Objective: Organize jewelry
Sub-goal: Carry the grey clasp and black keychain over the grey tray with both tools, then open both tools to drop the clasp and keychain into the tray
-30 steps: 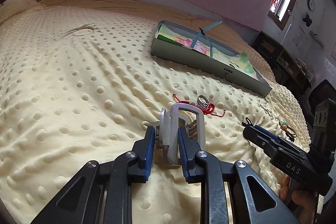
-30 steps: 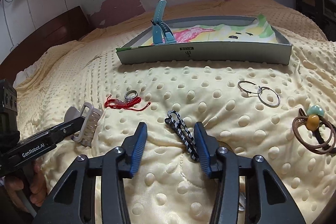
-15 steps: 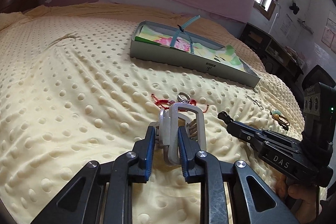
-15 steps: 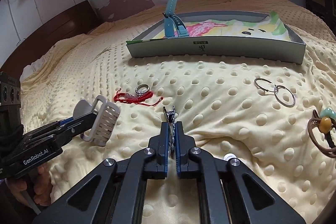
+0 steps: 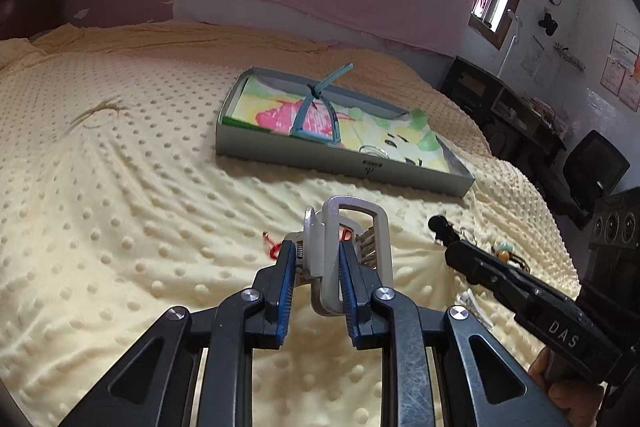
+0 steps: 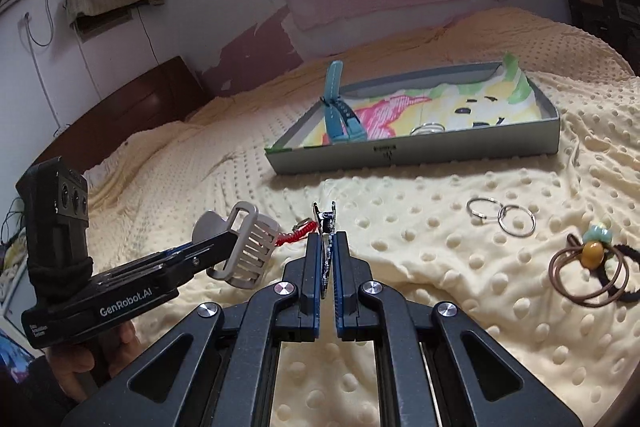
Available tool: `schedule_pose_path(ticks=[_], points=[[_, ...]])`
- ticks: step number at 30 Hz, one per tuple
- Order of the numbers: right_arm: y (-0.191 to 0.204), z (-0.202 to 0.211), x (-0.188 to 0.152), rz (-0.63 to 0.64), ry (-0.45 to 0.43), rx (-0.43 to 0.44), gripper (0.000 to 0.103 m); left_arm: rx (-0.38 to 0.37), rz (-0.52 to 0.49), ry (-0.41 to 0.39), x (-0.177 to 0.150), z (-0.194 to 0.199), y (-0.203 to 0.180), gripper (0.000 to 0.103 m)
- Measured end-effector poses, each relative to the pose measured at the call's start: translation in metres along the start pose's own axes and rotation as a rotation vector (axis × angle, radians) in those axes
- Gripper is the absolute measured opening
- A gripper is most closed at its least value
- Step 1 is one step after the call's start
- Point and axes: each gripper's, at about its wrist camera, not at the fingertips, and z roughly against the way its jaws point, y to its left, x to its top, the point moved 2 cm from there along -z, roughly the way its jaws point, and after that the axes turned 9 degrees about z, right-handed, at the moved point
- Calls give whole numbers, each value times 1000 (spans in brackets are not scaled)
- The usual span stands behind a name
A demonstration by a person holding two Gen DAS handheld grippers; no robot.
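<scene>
Right wrist: left tongs (image 6: 256, 247) "GenRobot.AI" pinch hair claw (image 6: 250, 247) | right tongs (image 6: 327, 241) "DAS" pinch chain (image 6: 325, 223)

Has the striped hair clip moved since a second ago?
Yes. The striped hair clip lay flat on the blanket; now the right gripper pinches it, lifted off the blanket toward the tray.

A pale yellow bedspread (image 6: 440, 267) with raised dots fills the frame, bearing at upper centre a grey tray (image 6: 420, 153) lined in pink, yellow and green print, a teal strap (image 6: 334, 107), a red cord (image 6: 296, 237), silver rings (image 6: 500, 217) and brown hair ties (image 6: 588, 275) at right.
</scene>
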Motion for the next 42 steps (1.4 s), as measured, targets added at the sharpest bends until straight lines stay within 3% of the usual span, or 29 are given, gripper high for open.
schedule_pose_path(ticks=[13,23,30,35,42], points=[[11,10,4,9,-23,24,5,17,-7,-23,8,1,0,20],[-30,-31,64,-12,-91,-80,5,59,29,-114,81,-25,1,20],[-59,-88,91,-46,-29,-128,5,129,22,-75,116,-73,10,20],[-65,-109,93,-49,11,-149,5,158,7,-14,115,-104,12,20],[-65,-123,86,-32,62,-170,5,157,38,-14,114,-109,15,21]])
